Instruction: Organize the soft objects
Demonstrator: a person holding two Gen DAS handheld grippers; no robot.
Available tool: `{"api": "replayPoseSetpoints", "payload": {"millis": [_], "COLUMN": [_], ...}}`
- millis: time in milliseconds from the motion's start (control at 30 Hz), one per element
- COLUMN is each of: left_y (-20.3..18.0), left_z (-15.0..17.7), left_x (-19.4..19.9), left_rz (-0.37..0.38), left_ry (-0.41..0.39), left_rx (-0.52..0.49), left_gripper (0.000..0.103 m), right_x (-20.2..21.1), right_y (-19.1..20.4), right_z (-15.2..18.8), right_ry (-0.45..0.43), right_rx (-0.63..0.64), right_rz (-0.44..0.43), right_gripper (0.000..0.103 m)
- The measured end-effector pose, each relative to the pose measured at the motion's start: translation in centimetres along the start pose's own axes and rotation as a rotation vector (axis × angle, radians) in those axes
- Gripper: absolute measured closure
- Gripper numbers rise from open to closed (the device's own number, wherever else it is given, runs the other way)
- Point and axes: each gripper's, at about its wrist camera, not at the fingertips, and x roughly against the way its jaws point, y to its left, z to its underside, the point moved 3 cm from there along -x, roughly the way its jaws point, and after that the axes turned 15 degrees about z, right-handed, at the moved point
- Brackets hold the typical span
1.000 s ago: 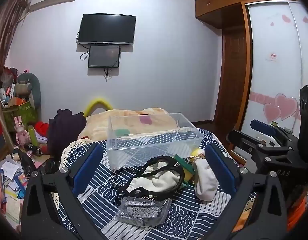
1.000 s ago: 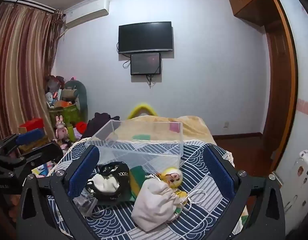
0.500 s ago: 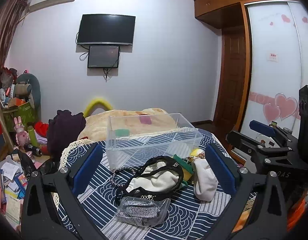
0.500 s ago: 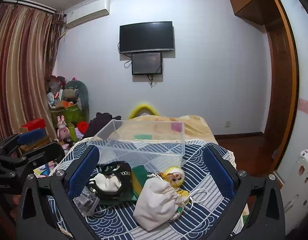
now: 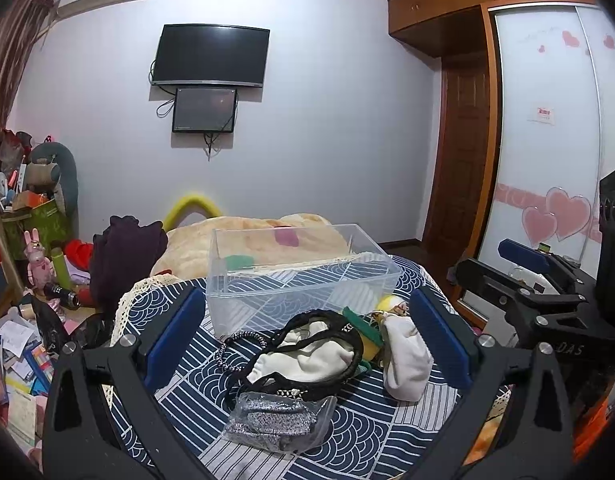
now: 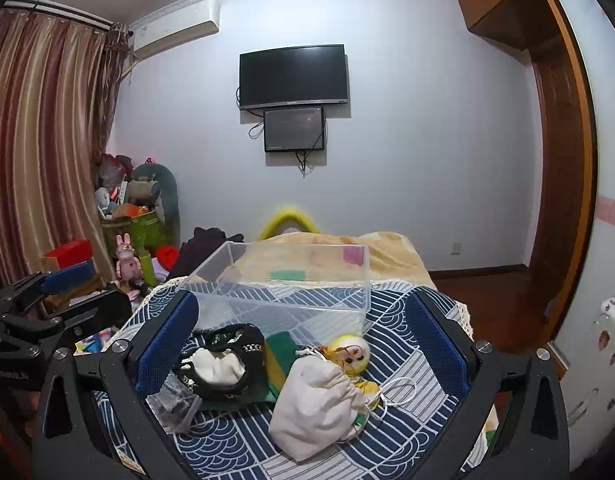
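A clear plastic box (image 5: pixel 299 276) (image 6: pixel 291 292) stands empty on a blue wave-patterned cloth (image 5: pixel 355 432). In front of it lie a black-trimmed white garment (image 5: pixel 307 356) (image 6: pixel 223 360), a silver glitter pouch in a clear bag (image 5: pixel 275 420), a green and yellow sponge (image 6: pixel 281 356), a white drawstring bag (image 5: pixel 405 360) (image 6: pixel 319 404) and a small yellow doll (image 6: pixel 349 352). My left gripper (image 5: pixel 307 340) is open above the garment, holding nothing. My right gripper (image 6: pixel 303 344) is open above the drawstring bag, holding nothing.
A bed with a yellow blanket (image 6: pixel 331 256) lies behind the box. Toys, boxes and papers crowd the floor at the left (image 5: pixel 35 264). A wardrobe with sliding doors (image 5: pixel 547 128) stands on the right. A TV (image 6: pixel 293 76) hangs on the far wall.
Both grippers have drifted very slightly; the views shift a little. No object has moved.
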Motion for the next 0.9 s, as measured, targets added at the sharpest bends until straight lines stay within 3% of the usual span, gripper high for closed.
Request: {"api": "replayPoseSetpoints", "payload": {"millis": [900], "left_y": [0.1], "left_z": [0.11], "left_x": [-0.14], "left_rz": [-0.002], "left_ry": [0.002], "left_rx": [0.002], "left_gripper": [0.0], "right_x": [0.31], "right_y": [0.04], "right_z": [-0.28], "right_ry": [-0.001], "right_rx": [-0.006], "right_rz": [-0.006], "right_gripper": [0.0]}}
